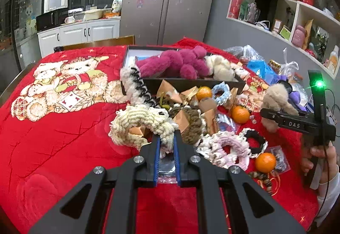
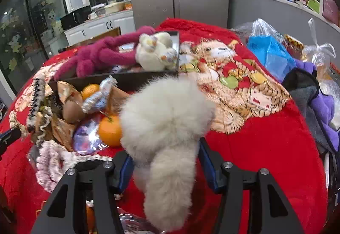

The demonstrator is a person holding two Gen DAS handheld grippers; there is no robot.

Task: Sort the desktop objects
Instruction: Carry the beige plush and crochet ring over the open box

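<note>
The left gripper [image 1: 166, 140] is clamped on the cream scrunchie [image 1: 140, 125] at the pile's 7 o'clock edge. The right gripper [image 2: 164, 149] is closed round a beige plush toy [image 2: 167, 125]. Advise lifting each clear of neighbouring items before moving. The dark box [image 1: 191, 83], at 12 o'clock, holds a magenta plush [image 1: 180, 61] and a cream plush [image 1: 218, 66].

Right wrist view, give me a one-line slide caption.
Right gripper jaws clamp a fluffy beige plush toy above the red blanket, near the dark box.
</note>
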